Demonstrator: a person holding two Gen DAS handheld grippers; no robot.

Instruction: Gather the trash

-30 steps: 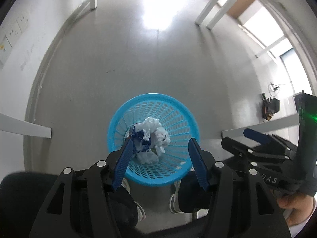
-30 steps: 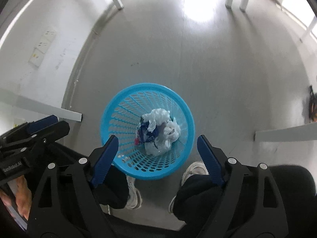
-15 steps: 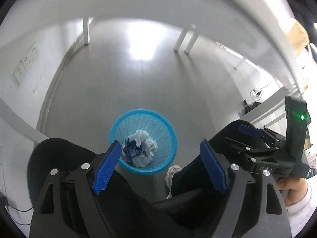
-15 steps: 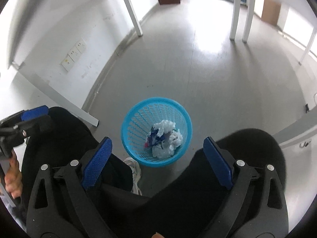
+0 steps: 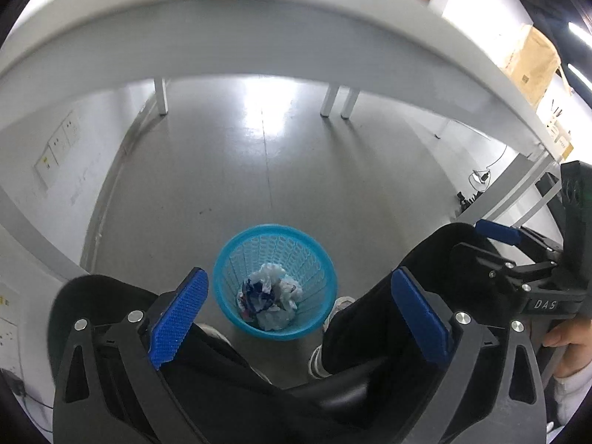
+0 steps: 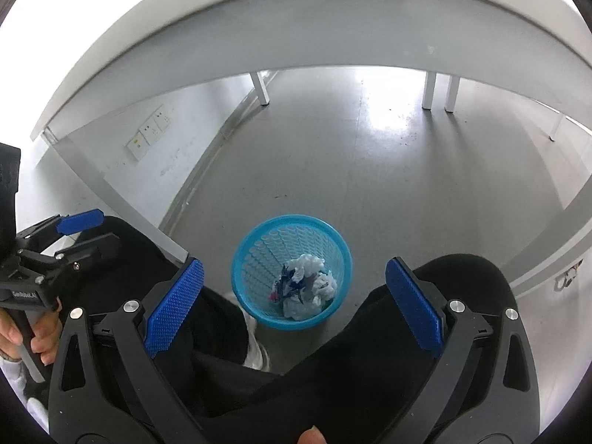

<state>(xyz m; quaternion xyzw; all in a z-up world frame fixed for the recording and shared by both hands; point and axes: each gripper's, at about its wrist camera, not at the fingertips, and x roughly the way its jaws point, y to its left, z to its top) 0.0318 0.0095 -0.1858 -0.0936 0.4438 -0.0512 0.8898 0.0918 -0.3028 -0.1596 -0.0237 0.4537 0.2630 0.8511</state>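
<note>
A blue mesh basket (image 5: 236, 259) stands on the grey floor between the person's feet. Crumpled white and blue trash (image 5: 272, 296) lies inside it. My left gripper (image 5: 298, 277) hangs high above the basket, its jaws opening wide with nothing between the blue pads. In the right wrist view the same basket (image 6: 251, 259) holds the trash (image 6: 305, 288). My right gripper (image 6: 295, 266) is also well above it, its jaws opening and empty.
A white table edge (image 5: 259, 37) arches across the top of both views. The person's knees in black trousers (image 5: 370, 314) flank the basket, with white shoes (image 5: 338, 307) beside it. Table legs (image 6: 429, 88) stand on the floor beyond; wall sockets (image 6: 148, 137) are on the left.
Both grippers rose up and away from the basket and their jaws spread wider. The trash near the left pads now lies in the basket. The table edge came into view.
</note>
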